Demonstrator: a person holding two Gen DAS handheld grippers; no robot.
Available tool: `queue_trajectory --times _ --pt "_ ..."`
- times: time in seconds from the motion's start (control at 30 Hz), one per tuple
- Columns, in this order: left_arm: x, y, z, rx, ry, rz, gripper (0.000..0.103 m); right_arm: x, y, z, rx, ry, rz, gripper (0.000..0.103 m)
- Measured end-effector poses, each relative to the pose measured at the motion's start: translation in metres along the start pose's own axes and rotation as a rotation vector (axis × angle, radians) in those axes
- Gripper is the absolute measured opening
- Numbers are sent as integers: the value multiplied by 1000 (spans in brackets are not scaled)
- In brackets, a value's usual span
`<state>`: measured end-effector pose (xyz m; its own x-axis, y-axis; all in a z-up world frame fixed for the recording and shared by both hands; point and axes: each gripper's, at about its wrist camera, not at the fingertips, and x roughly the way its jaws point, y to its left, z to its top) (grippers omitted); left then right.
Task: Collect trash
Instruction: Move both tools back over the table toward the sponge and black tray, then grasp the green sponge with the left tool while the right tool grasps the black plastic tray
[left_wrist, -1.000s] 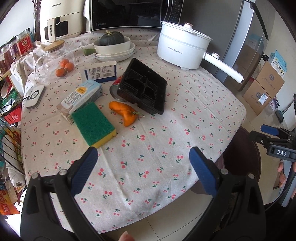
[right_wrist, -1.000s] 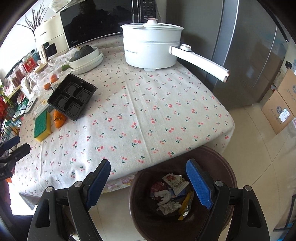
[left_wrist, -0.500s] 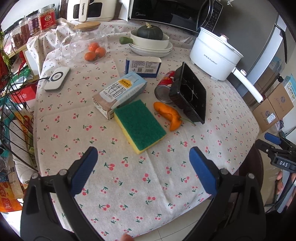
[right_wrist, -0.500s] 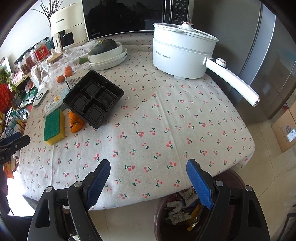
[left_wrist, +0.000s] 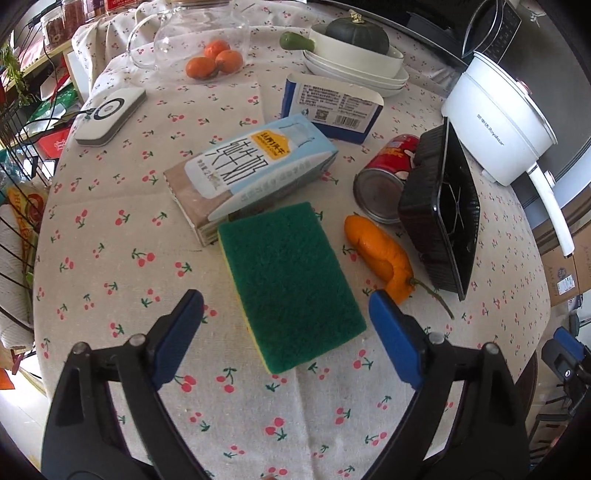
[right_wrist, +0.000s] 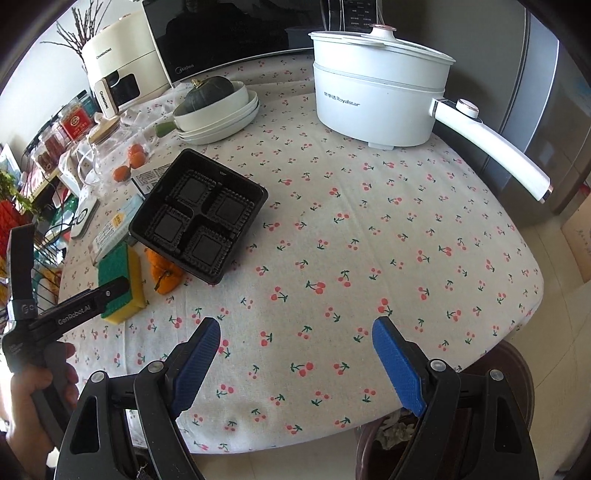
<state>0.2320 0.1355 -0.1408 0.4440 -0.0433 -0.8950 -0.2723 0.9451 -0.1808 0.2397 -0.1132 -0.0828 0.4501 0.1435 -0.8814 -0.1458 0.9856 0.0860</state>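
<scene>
Two grippers, left gripper (left_wrist: 286, 308) and right gripper (right_wrist: 295, 338), gaping empty; near green scouring sponge (left_wrist: 291, 284) likely light, squashy, best pinched across long edges.

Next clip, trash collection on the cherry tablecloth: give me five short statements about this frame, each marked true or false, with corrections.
1. The left hand-held gripper is open and holds nothing. True.
2. The green sponge lies between the left hand-held gripper's fingers. False: it lies on the cloth ahead of them, ungrasped.
3. The black plastic tray leans tilted over the red can. True.
4. The white pot has its lid off. False: the lid is on.
5. The right hand-held gripper grips the orange pepper. False: it is open above bare cloth.
</scene>
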Motion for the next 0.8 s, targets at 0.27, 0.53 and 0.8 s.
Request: queue_trajectory --times 0.27,0.53,0.8 --pt "1 -1 -3 7 30 -39 67 14 9 2 41 30 52 86" --pt "-34 20 -6 29 -2 -87 67 38 30 31 99 22 108 86" --pt "-58 44 -5 28 -36 -115 67 88 52 56 187 54 232 80"
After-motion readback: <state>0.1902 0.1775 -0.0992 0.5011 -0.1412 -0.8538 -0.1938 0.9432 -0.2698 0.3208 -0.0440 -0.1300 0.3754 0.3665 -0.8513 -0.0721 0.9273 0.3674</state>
